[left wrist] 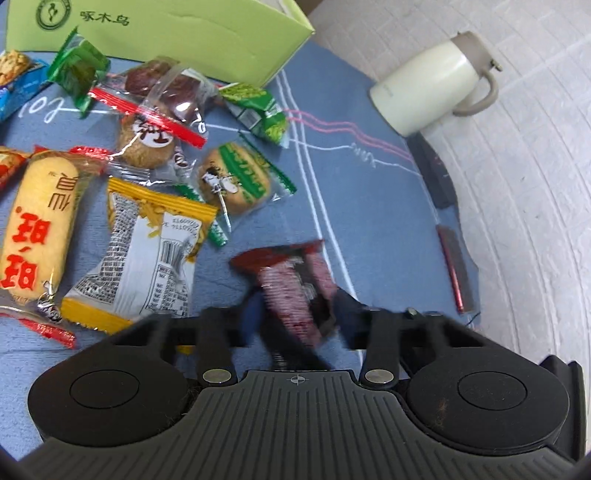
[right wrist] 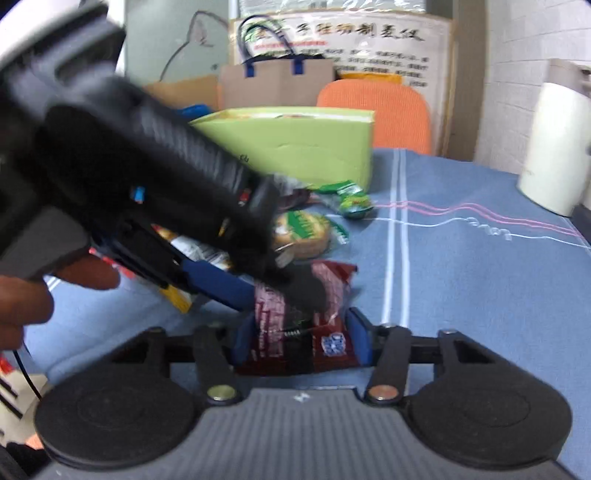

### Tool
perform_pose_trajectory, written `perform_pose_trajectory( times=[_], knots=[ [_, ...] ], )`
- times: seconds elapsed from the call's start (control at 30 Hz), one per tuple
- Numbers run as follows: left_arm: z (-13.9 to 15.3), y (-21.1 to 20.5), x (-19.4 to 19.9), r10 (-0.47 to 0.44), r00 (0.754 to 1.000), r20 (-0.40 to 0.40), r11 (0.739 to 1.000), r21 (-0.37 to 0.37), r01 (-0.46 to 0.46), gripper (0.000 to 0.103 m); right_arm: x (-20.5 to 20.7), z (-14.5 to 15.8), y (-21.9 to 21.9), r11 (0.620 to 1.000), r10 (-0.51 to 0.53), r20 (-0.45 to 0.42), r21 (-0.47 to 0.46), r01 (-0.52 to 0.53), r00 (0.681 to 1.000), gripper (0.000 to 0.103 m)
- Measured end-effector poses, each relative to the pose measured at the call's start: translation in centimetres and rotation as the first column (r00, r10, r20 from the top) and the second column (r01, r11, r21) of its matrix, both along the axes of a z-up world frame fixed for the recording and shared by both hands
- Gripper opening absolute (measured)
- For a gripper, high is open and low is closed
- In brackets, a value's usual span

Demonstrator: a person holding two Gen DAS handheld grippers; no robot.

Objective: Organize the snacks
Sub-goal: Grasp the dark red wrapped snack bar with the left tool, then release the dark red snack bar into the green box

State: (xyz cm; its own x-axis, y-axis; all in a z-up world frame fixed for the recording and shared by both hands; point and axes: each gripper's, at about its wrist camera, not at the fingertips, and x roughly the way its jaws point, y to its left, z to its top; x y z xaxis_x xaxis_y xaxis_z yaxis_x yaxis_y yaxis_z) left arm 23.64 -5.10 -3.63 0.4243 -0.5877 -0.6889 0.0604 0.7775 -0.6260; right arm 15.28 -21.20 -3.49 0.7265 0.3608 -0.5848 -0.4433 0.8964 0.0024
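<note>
Both grippers pinch one crinkly dark-red foil snack packet.

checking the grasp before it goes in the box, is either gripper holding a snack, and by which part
Both grippers flank the dark red snack packet. The right gripper brackets its near end, the left gripper its middle. Motion blur hides whether either has actually clamped.

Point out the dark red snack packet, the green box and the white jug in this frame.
dark red snack packet (right wrist: 295, 343): right wrist view, packet's middle between the blue fingers.
green box (left wrist: 207, 33): left wrist view, its front wall.
white jug (left wrist: 424, 85): left wrist view, its cream body.
</note>
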Motion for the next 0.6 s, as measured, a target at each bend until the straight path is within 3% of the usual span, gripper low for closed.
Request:
perform_pose_trajectory(
  times=[0.13, 0.3, 0.47, 0.6],
  knots=[
    [1.9, -0.1, 1.2, -0.017, 0.999, 0.051, 0.997, -0.072, 0.021, 0.007, 0.7, 2.4, -0.6, 0.999, -0.033, 0.054, 0.008, 0.033, 0.998, 0.051],
    [5.6, 0.6, 5.0, 0.009, 0.987, 0.159, 0.997, -0.079, 0.004, 0.011, 5.6, 5.5, 1.0, 1.000, -0.011, 0.144, -0.022, 0.014, 0.989, 0.052],
    [9.8, 3.0, 11.4, 0.066, 0.961, 0.269, 0.998, -0.041, -0.057, 0.014, 13.9, 8.3, 3.8, 0.999, 0.044, 0.227, -0.036, -0.036, 0.973, 0.053],
    [11.0, 4.4, 17.0, 0.104, 0.947, 0.305, 0.992, 0.031, -0.118, 0.017, 20.9, 8.4, 5.7, 0.997, 0.071, 0.200, 0.020, -0.076, 0.977, 0.053]
  ],
)
